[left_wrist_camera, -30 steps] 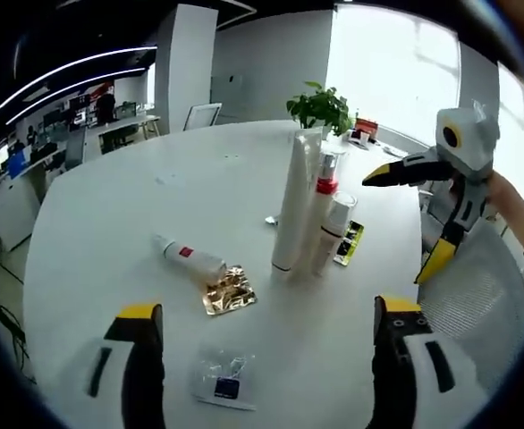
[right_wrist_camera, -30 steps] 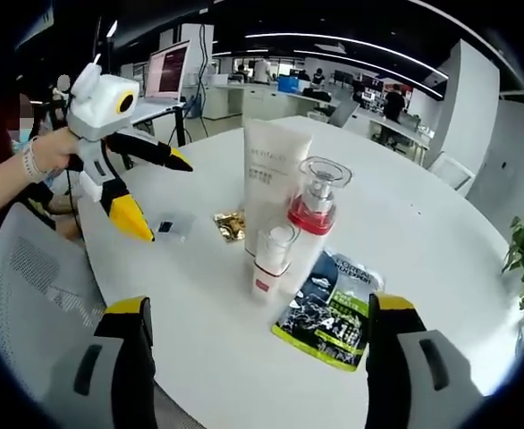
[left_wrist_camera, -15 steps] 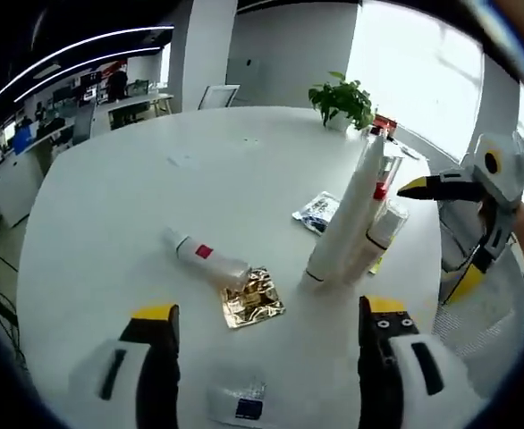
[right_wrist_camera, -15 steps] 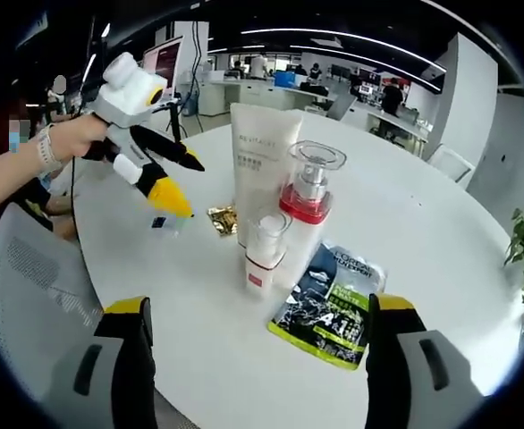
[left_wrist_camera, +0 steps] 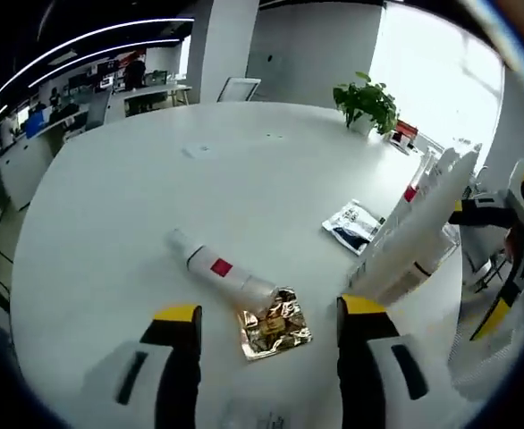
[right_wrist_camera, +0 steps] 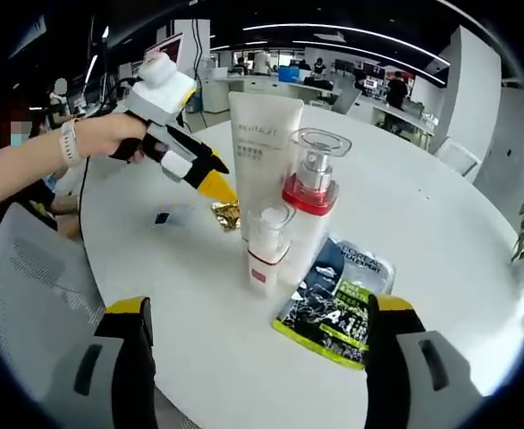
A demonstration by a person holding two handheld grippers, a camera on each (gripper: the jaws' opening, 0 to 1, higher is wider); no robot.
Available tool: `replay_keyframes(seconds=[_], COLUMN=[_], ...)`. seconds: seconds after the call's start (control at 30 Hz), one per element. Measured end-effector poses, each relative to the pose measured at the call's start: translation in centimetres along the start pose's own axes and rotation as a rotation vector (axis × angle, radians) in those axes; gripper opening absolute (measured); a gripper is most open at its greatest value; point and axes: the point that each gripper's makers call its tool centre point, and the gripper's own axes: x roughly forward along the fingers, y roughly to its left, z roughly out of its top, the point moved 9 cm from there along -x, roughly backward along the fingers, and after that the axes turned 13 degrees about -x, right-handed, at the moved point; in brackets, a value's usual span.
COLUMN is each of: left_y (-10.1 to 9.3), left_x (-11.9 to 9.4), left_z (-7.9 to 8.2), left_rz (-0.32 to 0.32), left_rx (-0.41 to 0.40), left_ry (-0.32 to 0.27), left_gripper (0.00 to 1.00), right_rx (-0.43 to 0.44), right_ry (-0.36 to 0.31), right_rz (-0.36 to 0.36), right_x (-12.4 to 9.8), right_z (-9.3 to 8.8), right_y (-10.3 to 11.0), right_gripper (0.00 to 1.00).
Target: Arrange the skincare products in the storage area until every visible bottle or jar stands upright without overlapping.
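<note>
Two claws stood wide open, each holding nothing. The left claw (left_wrist_camera: pixel 266 326) hovered over a gold foil sachet (left_wrist_camera: pixel 275 323) — just beyond it a small bottle (left_wrist_camera: pixel 219 271) with a red label lay on its side on the white worktop (left_wrist_camera: pixel 110 206). The right claw (right_wrist_camera: pixel 255 322) faced three upright products: a tall tube (right_wrist_camera: pixel 264 156), a pump bottle (right_wrist_camera: pixel 309 210) with a red collar, and a small bottle (right_wrist_camera: pixel 263 253) in front — a green-edged sachet (right_wrist_camera: pixel 338 301) lay beside them.
</note>
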Motion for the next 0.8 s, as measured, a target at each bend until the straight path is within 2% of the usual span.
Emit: replay_keyframes(seconds=[0.2, 0.27, 0.37, 0.5, 0.57, 0.63, 0.8], left_y=[-0.1, -0.1, 1.0, 1.6, 2.2, 2.0, 3.1], left_x=[1.4, 2.0, 2.8, 3.6, 3.9, 4.1, 5.3], left_z=[0.6, 0.8, 1.5, 2.0, 2.4, 2.2, 2.4], left_rz=[0.001, -0.028, 0.000, 0.018, 0.053, 0.062, 0.081], left_rx=[-0.008, -0.036, -0.027, -0.025, -0.035, -0.035, -0.043], left_ry=[0.018, 0.023, 0.030, 0.044, 0.040, 0.048, 0.079], left_gripper=[0.60, 0.60, 0.59, 0.59, 0.60, 0.58, 0.53], right_rx=[-0.004, -0.001, 0.006, 0.011, 0.014, 0.014, 0.018], right_ry=[0.010, 0.014, 0.015, 0.022, 0.024, 0.026, 0.030], right_rz=[0.010, 0.007, 0.011, 0.007, 0.006, 0.005, 0.010], right_x=[0.3, 0.2, 0.2, 0.2, 0.3, 0.3, 0.4], right_z=[-0.2, -0.3, -0.5, -0.7, -0.7, -0.8, -0.8], right_y=[-0.1, -0.1, 0.0, -0.1, -0.2, -0.2, -0.3], right_gripper=[0.99, 0.99, 0.99, 0.99, 0.99, 0.99, 0.99])
